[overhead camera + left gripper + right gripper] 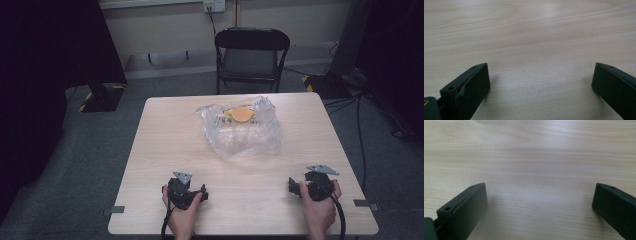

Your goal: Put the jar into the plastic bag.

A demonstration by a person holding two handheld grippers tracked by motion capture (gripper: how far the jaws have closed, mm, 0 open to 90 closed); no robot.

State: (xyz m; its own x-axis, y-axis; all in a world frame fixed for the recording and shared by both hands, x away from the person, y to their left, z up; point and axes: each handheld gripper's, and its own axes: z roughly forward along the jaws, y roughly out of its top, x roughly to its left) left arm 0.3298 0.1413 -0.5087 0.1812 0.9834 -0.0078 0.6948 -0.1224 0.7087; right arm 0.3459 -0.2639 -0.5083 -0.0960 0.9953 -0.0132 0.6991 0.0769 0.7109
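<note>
Wooden table (pixel 165 150) bears clear bag (pixel 242 131) holding orange disc (pixel 242 114); both grippers wide.

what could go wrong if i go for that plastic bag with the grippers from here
The clear bag is crumpled and thin, so open jaws may pinch only a loose fold and drag it instead of lifting. The orange thing on its far side could slide or tip as the film shifts. Both the left gripper and right gripper sit near the table's front edge, so the reach is long.

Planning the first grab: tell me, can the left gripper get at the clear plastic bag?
Probably yes: the left gripper is open, with bare table between it and the plastic bag.
</note>
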